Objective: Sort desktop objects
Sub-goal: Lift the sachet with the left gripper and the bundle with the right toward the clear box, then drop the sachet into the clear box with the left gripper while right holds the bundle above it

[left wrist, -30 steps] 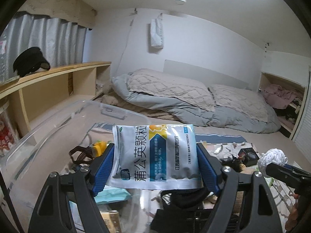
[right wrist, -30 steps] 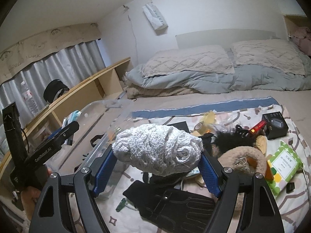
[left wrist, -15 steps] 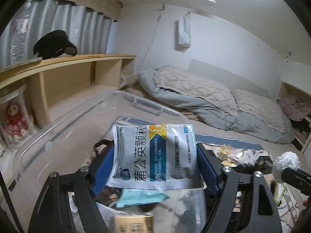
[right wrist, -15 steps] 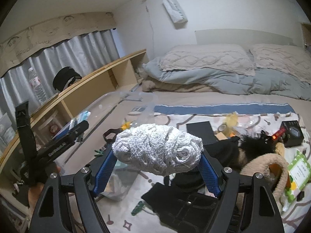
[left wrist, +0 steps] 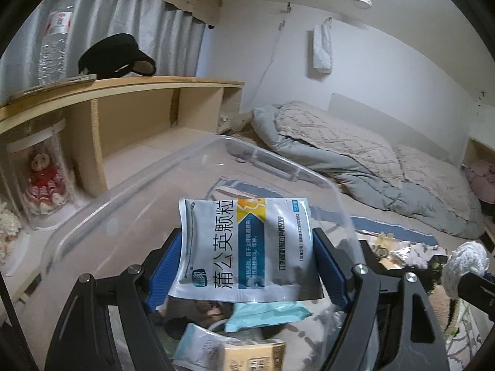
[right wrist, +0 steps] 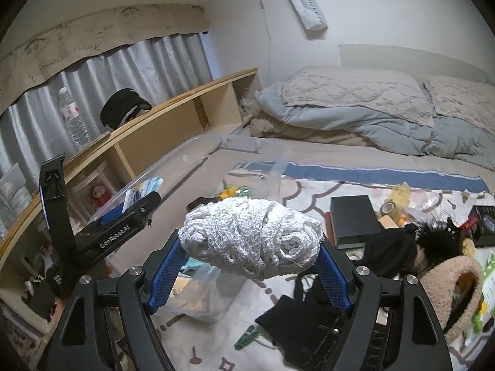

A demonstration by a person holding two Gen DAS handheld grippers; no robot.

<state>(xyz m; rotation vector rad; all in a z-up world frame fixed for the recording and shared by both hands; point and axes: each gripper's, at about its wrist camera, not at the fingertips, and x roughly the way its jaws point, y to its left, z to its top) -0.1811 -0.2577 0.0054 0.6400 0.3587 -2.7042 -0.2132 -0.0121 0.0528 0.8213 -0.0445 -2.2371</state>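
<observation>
sachet [left wrist: 247, 247], flat, light and slick, sits edge-pinched in the left gripper [left wrist: 247, 266] above the clear bin [left wrist: 272, 157], while the right gripper [right wrist: 250, 266] squeezes a soft, probably springy white yarn bundle [right wrist: 252, 241] across its middle beside that bin.

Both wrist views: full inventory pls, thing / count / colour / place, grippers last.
medicine sachet: 1, white and blue, clamped in left gripper over the bin
knitted bundle: 1, white, clamped in right gripper
storage bin: 1, clear plastic, on the bed beside the shelf, packets inside
shelf: 1, light wood, along the curtain
water bottle: 1, clear, on the shelf top
visor cap: 1, black, on the shelf top
doll: 1, red dress, in a clear case in the shelf
duvet: 1, grey-blue, far end of the bed
box: 1, black, on the patterned sheet
glove: 1, black, near edge
left gripper: 1, black with blue pads
right gripper: 1, same
</observation>
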